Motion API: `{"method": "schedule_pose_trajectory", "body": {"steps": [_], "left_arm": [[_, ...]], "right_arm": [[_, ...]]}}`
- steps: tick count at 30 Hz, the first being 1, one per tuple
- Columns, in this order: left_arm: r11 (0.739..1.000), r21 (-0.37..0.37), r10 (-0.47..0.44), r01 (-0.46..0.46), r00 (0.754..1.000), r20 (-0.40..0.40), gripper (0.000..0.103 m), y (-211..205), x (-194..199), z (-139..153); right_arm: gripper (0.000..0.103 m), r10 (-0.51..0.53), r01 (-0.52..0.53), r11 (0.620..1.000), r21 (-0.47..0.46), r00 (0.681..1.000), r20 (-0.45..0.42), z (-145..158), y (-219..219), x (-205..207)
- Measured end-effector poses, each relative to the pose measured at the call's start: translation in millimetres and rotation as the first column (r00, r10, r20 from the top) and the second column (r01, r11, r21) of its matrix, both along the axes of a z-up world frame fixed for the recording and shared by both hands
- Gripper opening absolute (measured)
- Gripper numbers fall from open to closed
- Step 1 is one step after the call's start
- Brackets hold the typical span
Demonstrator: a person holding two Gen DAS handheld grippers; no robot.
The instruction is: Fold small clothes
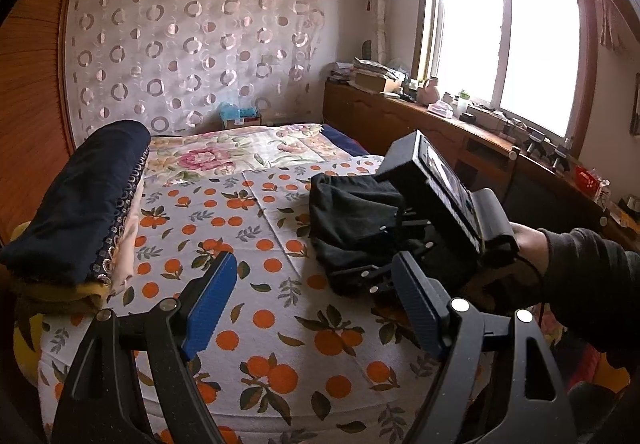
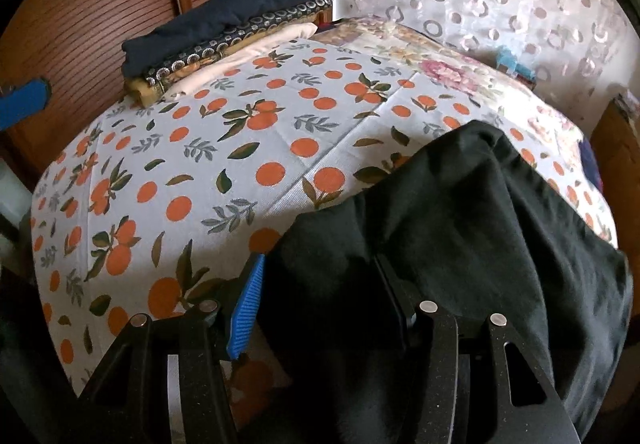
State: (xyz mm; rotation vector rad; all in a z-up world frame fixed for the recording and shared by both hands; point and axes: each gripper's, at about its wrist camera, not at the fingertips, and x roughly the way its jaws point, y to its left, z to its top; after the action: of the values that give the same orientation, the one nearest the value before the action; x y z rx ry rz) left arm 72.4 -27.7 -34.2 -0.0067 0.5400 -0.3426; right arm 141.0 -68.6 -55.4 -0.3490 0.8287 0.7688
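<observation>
A bed [image 1: 240, 228] fills both views, spread with a white sheet [image 2: 208, 164] printed with oranges and leaves; every place below is given from that bed. Past its far end hangs a pale curtain [image 1: 180, 56] patterned with rings, and a floral quilt [image 1: 248, 154] covers the far part of the mattress. Along the bed's right side, as the left wrist camera sees it, runs a long wooden cabinet [image 1: 420, 128] under a bright window [image 1: 504, 40], its top crowded with small items too small to name. Along the bed's left side stands a ribbed wooden wardrobe door [image 2: 100, 4].

At the bed's left edge sits a stack of folded clothes [image 1: 80, 204]: a dark navy piece on top, a dark patterned one under it, then cream and mustard layers.

The black garment [image 2: 460, 224] lies bunched on the orange-print sheet toward the bed's right side, draping over the front of the right gripper [image 2: 324, 308]. Its blue-padded finger presses the cloth's left edge and the other finger sits under the fabric, so the jaws are clamped on a thick fold of it. A sleeved hand [image 1: 532, 244] holds this tool above the bed.

The left gripper [image 1: 320, 300] hovers over the near part of the bed, jaws spread wide, nothing between them.
</observation>
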Motion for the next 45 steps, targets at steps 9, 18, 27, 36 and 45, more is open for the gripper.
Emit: {"method": "schedule_pose_trajectory", "body": {"steps": [9,18,27,36,45], "left_arm": [[1.000,-0.002,-0.004,0.004,1.000,-0.003,0.080,-1,0,0],[1.000,-0.005,-0.008,0.008,1.000,-0.009,0.080,-3,2,-3],[1.000,0.000,-0.026,0.026,0.999,-0.019,0.080,-13,2,-8],[0.998,0.012,-0.053,0.054,0.998,-0.039,0.080,-24,3,-12],[0.995,0.018,-0.098,0.100,0.993,-0.065,0.080,-43,3,-17]], "right_arm": [[0.012,0.006,-0.005,1.000,-0.005,0.998,0.058,11,-2,-17],[0.012,-0.171,0.149,0.979,0.139,0.971,0.165,78,-73,-3],[0.013,-0.505,0.499,0.862,0.084,0.838,0.207,79,-166,75],[0.042,-0.567,0.570,0.821,0.032,0.808,0.157,42,-182,65],[0.042,-0.509,0.499,0.860,0.105,0.850,0.137,33,-214,-38]]}}
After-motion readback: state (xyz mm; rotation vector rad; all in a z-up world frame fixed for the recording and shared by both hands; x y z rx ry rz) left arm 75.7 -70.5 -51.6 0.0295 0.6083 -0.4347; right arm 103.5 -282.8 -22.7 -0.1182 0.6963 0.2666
